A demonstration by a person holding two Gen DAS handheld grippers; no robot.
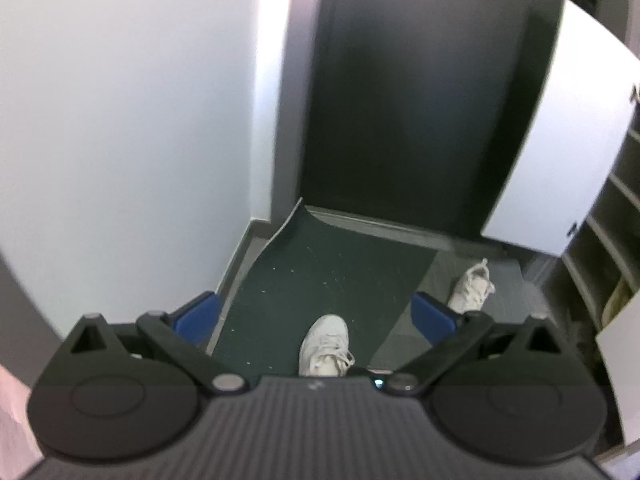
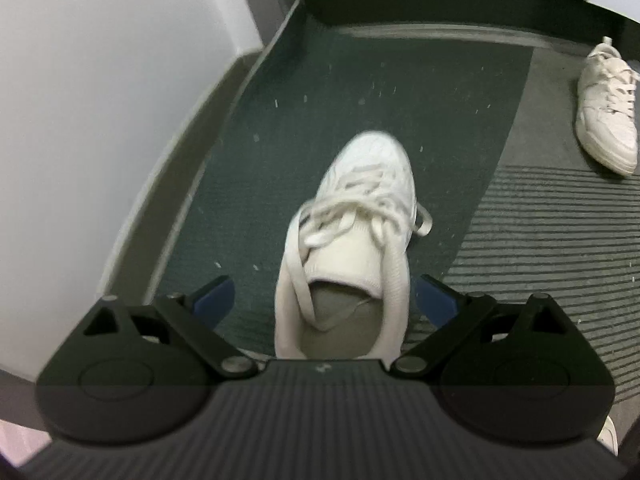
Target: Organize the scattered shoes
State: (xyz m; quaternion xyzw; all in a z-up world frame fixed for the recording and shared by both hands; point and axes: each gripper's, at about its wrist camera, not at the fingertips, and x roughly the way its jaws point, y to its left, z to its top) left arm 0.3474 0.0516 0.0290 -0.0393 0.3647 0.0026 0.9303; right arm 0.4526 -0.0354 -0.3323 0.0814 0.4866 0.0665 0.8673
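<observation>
A: What state is shown for the right gripper (image 2: pixel 324 300)?

B: It is spread wide and released. The blue fingertips (image 2: pixel 214 298) are set on either side of the heel opening of a white sneaker (image 2: pixel 352 216), and no contact with the shoe can be confirmed. The sneaker is placed on a dark green mat (image 2: pixel 280 120), toe pointed away from the gripper, with the laces loose over the tongue.

A: And the left gripper (image 1: pixel 316 316)?

B: It is likewise released, and nothing is held between its fingers. It is positioned higher, so the same sneaker (image 1: pixel 326 346) is seen below it, partly hidden by the gripper body.

A: Where is the second shoe located?

B: A second white sneaker (image 2: pixel 608 108) is found off the mat, to the right, on grey ribbed flooring (image 2: pixel 560 240), well apart from the first.

A: What is seen further out?

B: The mat is laid against a dark door (image 1: pixel 420 100), with its left edge curled up along a white wall (image 1: pixel 140 100). An open cupboard with shelves (image 1: pixel 608 248) and a white cupboard door (image 1: pixel 560 140) are seen at the right.
</observation>
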